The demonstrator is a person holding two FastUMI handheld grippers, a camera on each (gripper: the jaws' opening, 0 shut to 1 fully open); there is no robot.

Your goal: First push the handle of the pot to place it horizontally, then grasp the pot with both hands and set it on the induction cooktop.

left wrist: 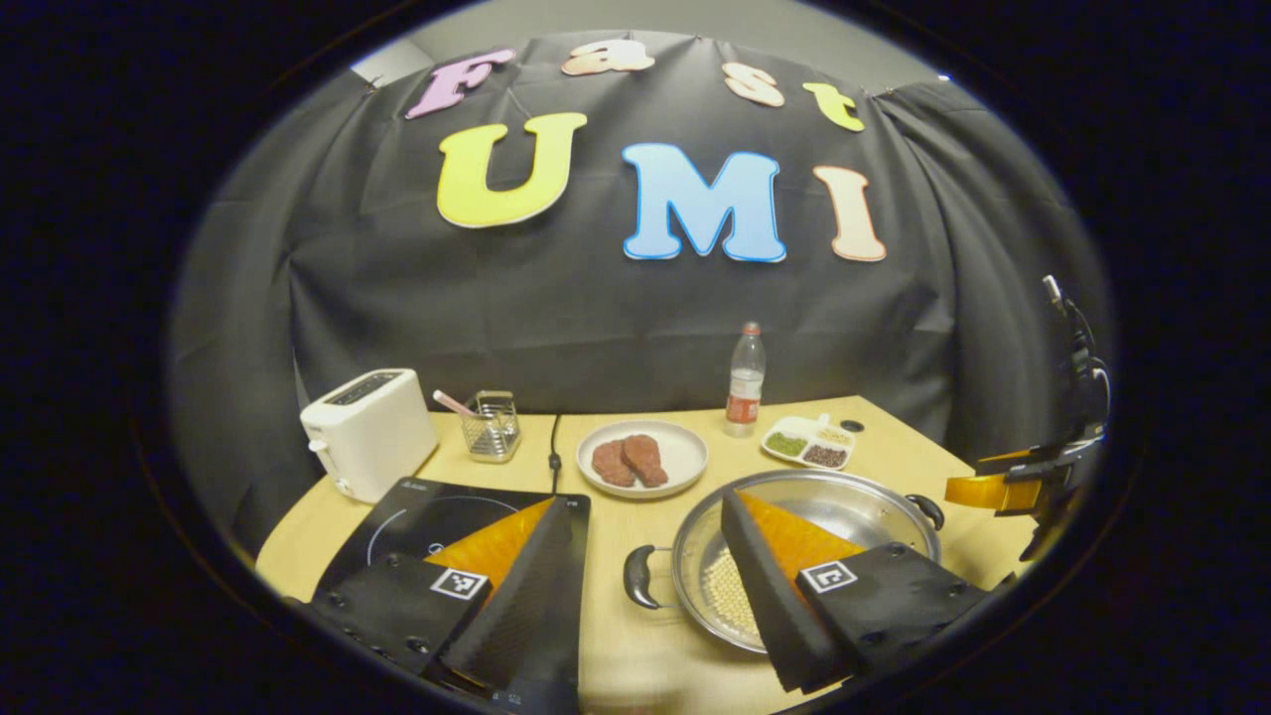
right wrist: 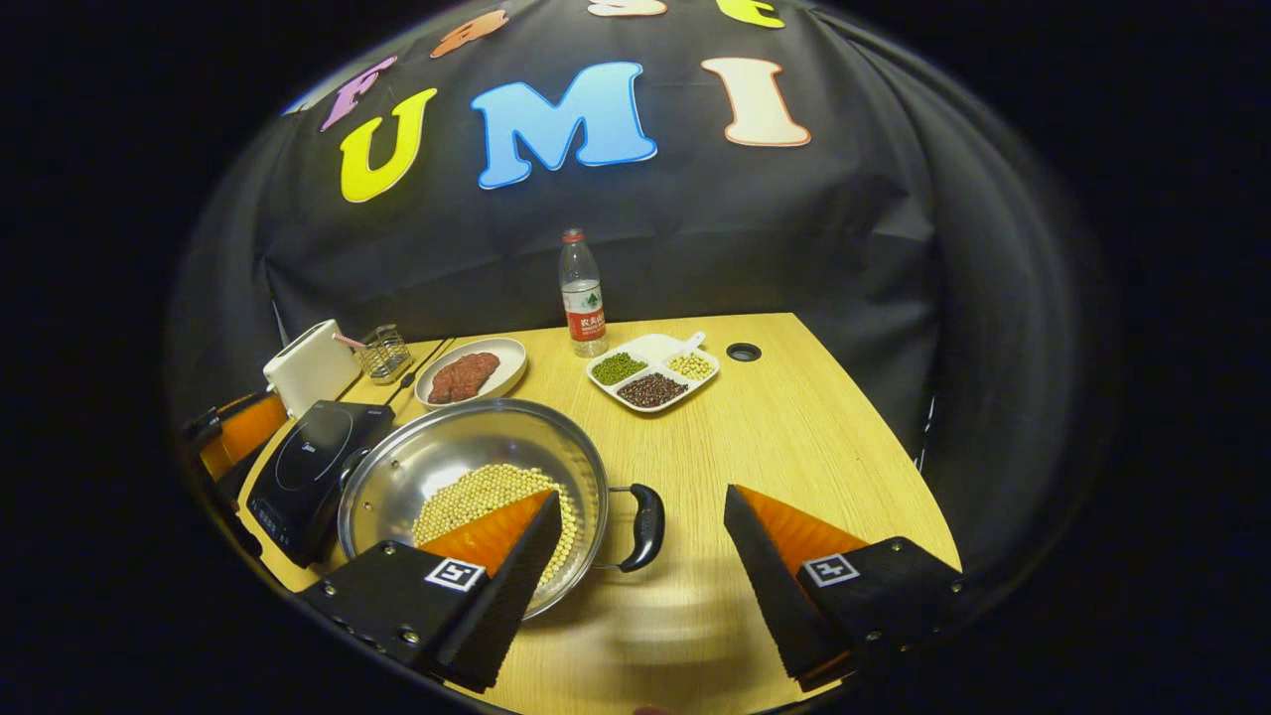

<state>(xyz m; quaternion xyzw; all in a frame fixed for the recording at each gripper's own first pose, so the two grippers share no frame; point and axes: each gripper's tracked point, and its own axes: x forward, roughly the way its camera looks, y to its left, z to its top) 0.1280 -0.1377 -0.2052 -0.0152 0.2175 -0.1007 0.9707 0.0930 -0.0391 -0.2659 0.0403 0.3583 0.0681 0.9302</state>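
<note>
One steel pot [right wrist: 477, 467], its bottom covered with pale beans, sits on a wooden counter [right wrist: 794, 437] just beside a single black induction cooktop [right wrist: 308, 462], not on it. The pot carries two black side handles, one [right wrist: 645, 524] pointing toward the right gripper [right wrist: 640, 541] and the other [left wrist: 640, 576] facing the gap between the left gripper's fingers in the left gripper view.

Both tools hover above the counter with fingers spread wide and gripping nothing. In the left gripper view, the left gripper [left wrist: 645, 561] has one finger over the cooktop and the other over the pot's bowl. In the right gripper view, one finger overlaps the pot's near rim and the other hangs over bare counter.

Behind the pot stand one white toaster [left wrist: 369, 445], one small wire basket [left wrist: 491, 425] holding a pink-handled item, one round plate [left wrist: 685, 459] with two pieces of red meat [left wrist: 630, 461], one clear water bottle [right wrist: 582, 295] with a red cap, and one white divided dish [right wrist: 651, 369] with three compartments of green, dark and pale beans. One black cord [left wrist: 554, 447] runs back across the counter from the cooktop. One round cable hole [right wrist: 743, 352] sits near the dish.
</note>
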